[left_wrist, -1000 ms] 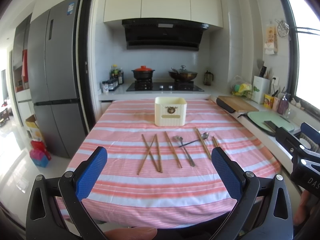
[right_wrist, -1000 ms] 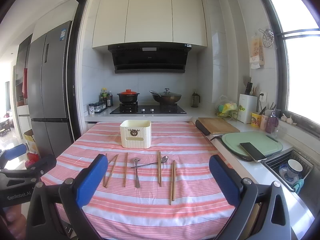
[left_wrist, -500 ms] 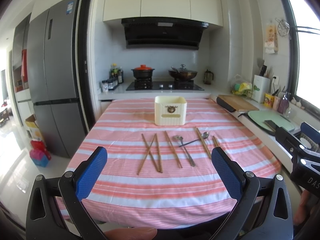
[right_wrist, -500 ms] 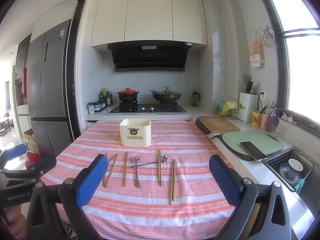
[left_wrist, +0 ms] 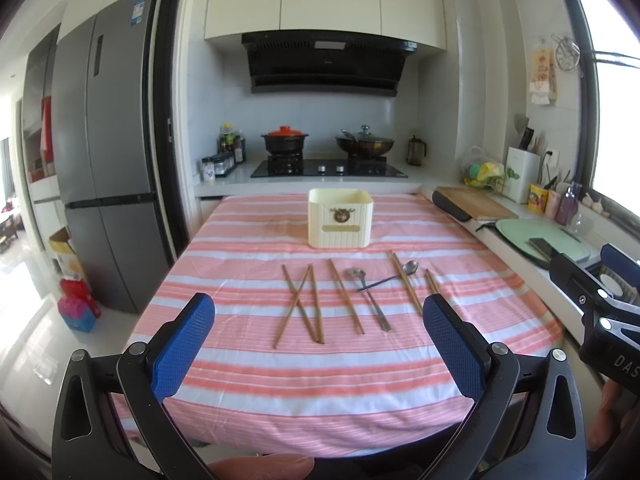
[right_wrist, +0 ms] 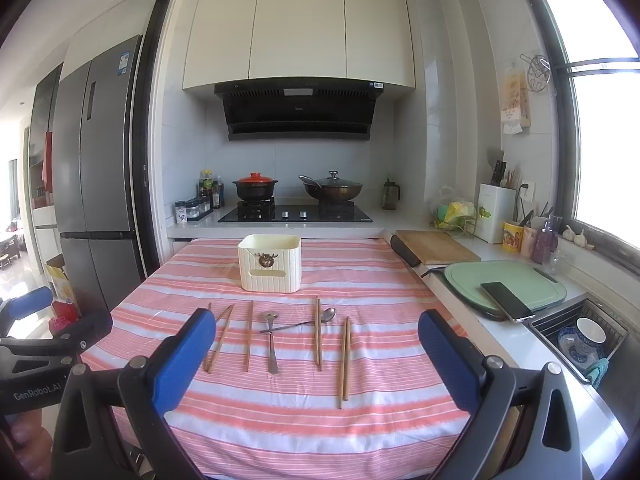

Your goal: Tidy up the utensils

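Observation:
A cream utensil holder (left_wrist: 340, 223) (right_wrist: 270, 263) stands upright at the far middle of the pink-striped table (left_wrist: 320, 364) (right_wrist: 312, 420). In front of it lie several wooden chopsticks (left_wrist: 316, 303) (right_wrist: 345, 360), some crossed, and two metal spoons (left_wrist: 370, 300) (right_wrist: 271, 340) whose handles cross. My left gripper (left_wrist: 319, 322) is open, held above the near table edge, well short of the utensils. My right gripper (right_wrist: 312, 338) is open too, with nothing between its blue pads. Each gripper shows at the edge of the other's view.
A counter on the right holds a wooden board (right_wrist: 438, 248), a green board with a phone (right_wrist: 506, 306) and a sink (right_wrist: 580, 336) with bowls. A stove with two pots (left_wrist: 326, 146) sits behind the table. A grey fridge (left_wrist: 100, 152) stands to the left.

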